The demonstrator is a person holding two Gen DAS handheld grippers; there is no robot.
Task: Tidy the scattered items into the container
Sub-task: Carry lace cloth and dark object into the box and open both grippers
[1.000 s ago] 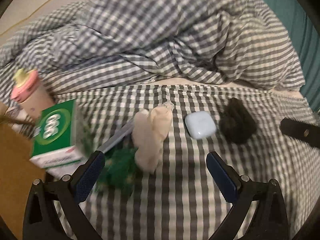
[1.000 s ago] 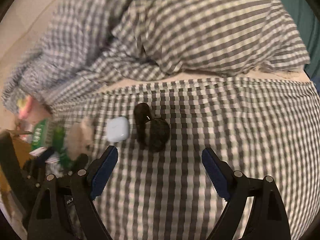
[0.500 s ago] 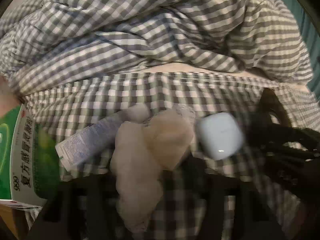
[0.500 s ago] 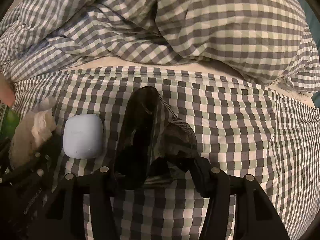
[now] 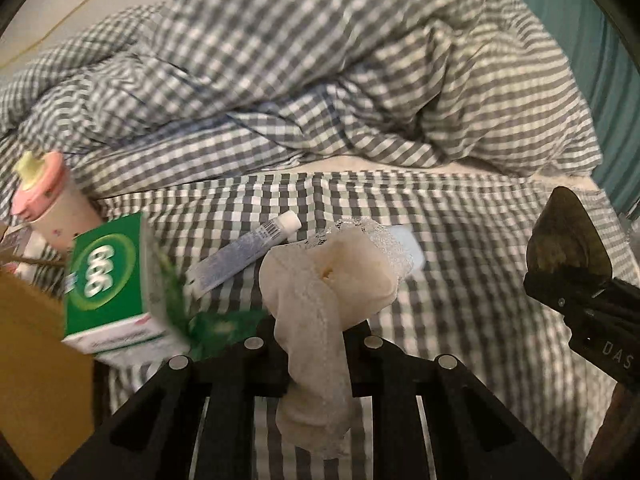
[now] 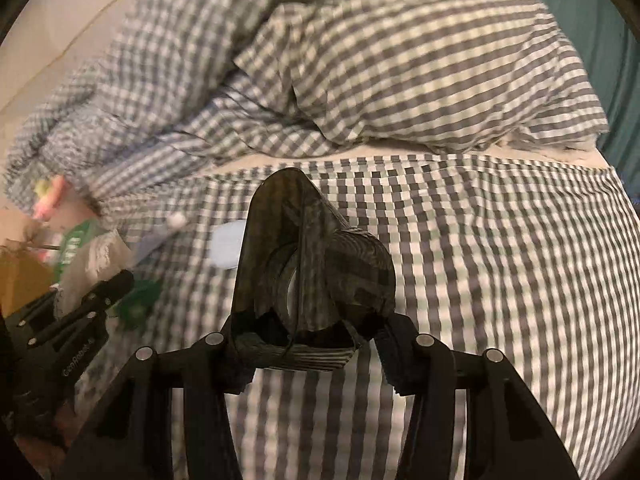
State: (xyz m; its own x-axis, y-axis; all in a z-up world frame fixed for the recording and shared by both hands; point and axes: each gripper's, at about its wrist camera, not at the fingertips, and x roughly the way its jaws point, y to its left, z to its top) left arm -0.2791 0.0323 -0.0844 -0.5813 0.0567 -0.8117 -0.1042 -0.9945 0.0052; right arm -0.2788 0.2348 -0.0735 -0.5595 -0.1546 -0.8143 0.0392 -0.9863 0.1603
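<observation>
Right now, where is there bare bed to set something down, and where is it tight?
Free: checked sheet right of the dark glossy hair claw in the right tongs, up to the rumpled gingham duvet. Crowded: left side, where green medicine box, blue-white tube, pale-blue earbud case and left tongs holding cream lace socks cluster.

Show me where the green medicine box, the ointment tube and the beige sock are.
green medicine box (image 5: 106, 276): left wrist view, on its green front face.
ointment tube (image 5: 240, 258): left wrist view, on its blue body.
beige sock (image 5: 316, 320): left wrist view, on its hanging middle.
</observation>
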